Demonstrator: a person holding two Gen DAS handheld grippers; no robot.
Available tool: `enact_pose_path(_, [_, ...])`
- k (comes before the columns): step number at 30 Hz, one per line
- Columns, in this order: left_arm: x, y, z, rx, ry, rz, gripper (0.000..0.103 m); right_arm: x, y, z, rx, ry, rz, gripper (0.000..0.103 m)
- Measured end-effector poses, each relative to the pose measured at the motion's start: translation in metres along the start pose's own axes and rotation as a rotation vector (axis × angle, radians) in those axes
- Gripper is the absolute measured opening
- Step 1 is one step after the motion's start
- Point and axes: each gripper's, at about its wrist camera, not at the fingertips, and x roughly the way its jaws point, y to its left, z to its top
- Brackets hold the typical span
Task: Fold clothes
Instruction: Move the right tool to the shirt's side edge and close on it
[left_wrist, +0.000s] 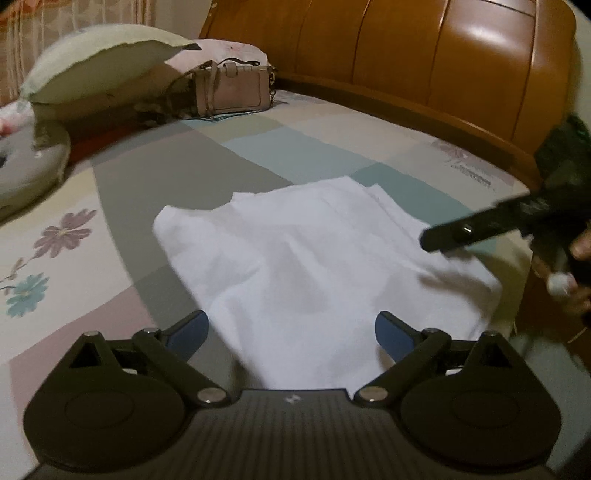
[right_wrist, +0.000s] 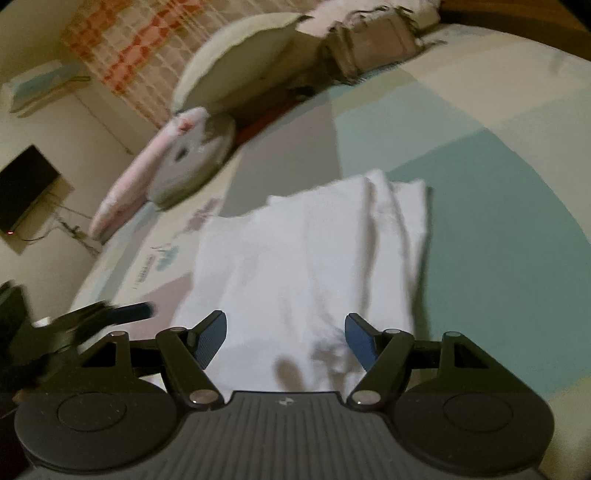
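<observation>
Lying partly folded at the middle of both frames, the white garment (left_wrist: 295, 258) rests flat on the patchwork bedsheet (left_wrist: 229, 155). The left gripper (left_wrist: 291, 332) and right gripper (right_wrist: 286, 338) both hang over its near edge with jaws apart, holding nothing. Between folds, I judge; next, pinch that near edge and carry it toward the top of the frame

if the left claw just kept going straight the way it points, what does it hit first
Most likely the white garment lying on the bedspread. The left claw is open, empty and angled down over its near edge. Depth is unclear, but nothing else shows between them.
</observation>
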Motion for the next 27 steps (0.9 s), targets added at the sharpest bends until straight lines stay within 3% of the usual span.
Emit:
enact_pose_path(2, [-0.009, -0.003, -0.007, 0.009, 0.003, 0.023, 0.096, 0.001, -0.007, -0.003, 0.02, 0.004, -0.019, 0.076])
enact_pose_path(12, [-0.024, -0.018, -0.011, -0.013, 0.02, 0.062, 0.096, 0.012, -0.041, 0.015, 0.217, 0.044, 0.119, 0.079])
enact_pose_path(20, [-0.027, -0.048, -0.005, 0.059, 0.042, 0.092, 0.096, -0.031, -0.052, -0.03, 0.346, 0.057, 0.212, 0.088])
enact_pose_path(27, [-0.019, -0.083, 0.002, 0.142, 0.046, 0.069, 0.096, -0.03, -0.048, -0.044, 0.346, 0.085, 0.242, 0.089])
